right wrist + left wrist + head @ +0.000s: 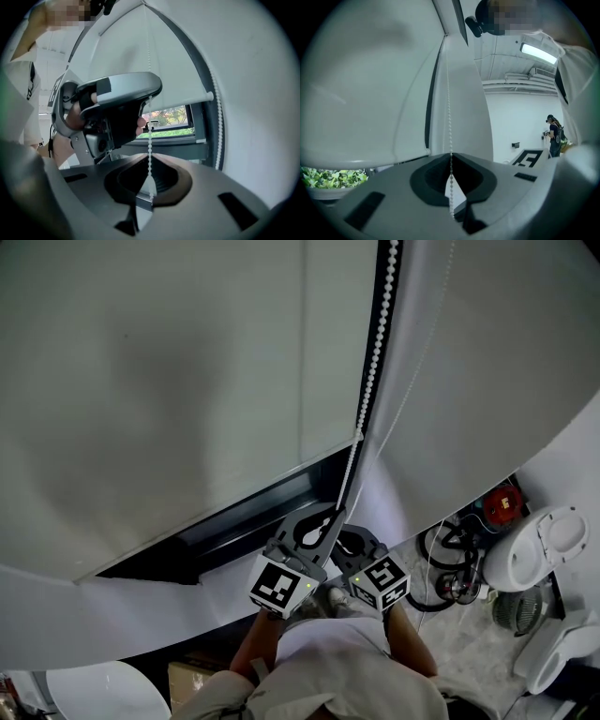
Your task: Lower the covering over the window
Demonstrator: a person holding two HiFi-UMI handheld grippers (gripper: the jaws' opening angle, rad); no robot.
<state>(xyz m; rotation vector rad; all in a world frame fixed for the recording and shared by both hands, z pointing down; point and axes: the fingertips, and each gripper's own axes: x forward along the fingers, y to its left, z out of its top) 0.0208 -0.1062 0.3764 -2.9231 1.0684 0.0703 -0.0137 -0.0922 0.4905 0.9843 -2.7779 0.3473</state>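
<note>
The left claw (330,519) and the right claw (352,542) are grey moulded shells, each with a dark oval hollow just behind its two jaws. Behind each claw sits a cube (279,585) faced with black-and-white square markers and a small green light. Further back, the person wears a pale short-sleeved shirt (356,673).

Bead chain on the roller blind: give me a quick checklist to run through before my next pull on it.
1. Grip of left claw on the bead chain: ok, shut on it.
2. Grip of right claw on the same chain, below the left claw: ok.
3. Chain straight between the claws, no tangle: ok.
4. Is the roller blind fully down: not ok, window shows beneath it.
5. This strand lowers the blind: cannot tell.
</note>
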